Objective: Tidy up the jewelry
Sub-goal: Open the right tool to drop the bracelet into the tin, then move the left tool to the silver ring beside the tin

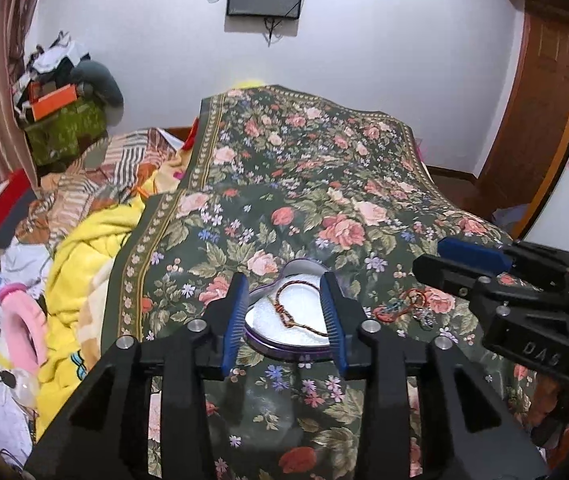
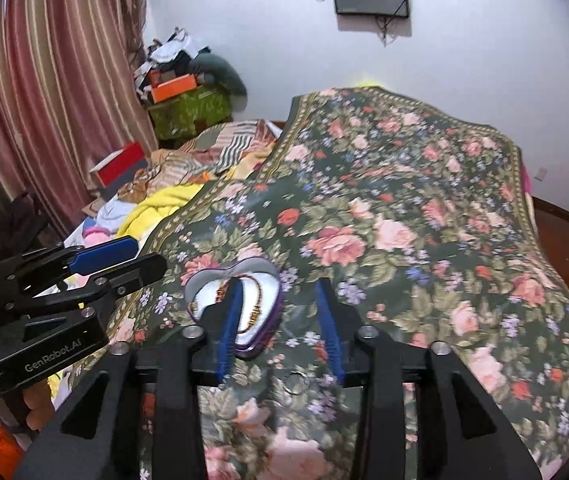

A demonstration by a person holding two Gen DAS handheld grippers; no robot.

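A heart-shaped tin (image 1: 284,334) with a purple wall and a pale lining sits open on a floral bedspread (image 1: 324,184), and a brown braided cord (image 1: 290,306) lies looped inside it. The left gripper (image 1: 284,312) hangs over the tin with its blue-padded fingers (image 1: 231,320) spread wide, one on either side of the heart, holding nothing. To the right of the tin, a small tangle of jewelry (image 1: 406,306) with red and blue-green threads rests on the cloth, just in front of the right gripper (image 1: 450,264), which comes in from the right edge. In the right wrist view, the right gripper (image 2: 284,328) is also spread apart and empty; its left finger (image 2: 230,328) covers part of the tin (image 2: 220,280), while its right finger is over bare cloth. A thin metal ring (image 2: 295,383) lies on the bedspread (image 2: 404,208) between the two fingers, near the camera. A yellow blanket (image 1: 84,248) and heaped clothes lie left of the bedspread.
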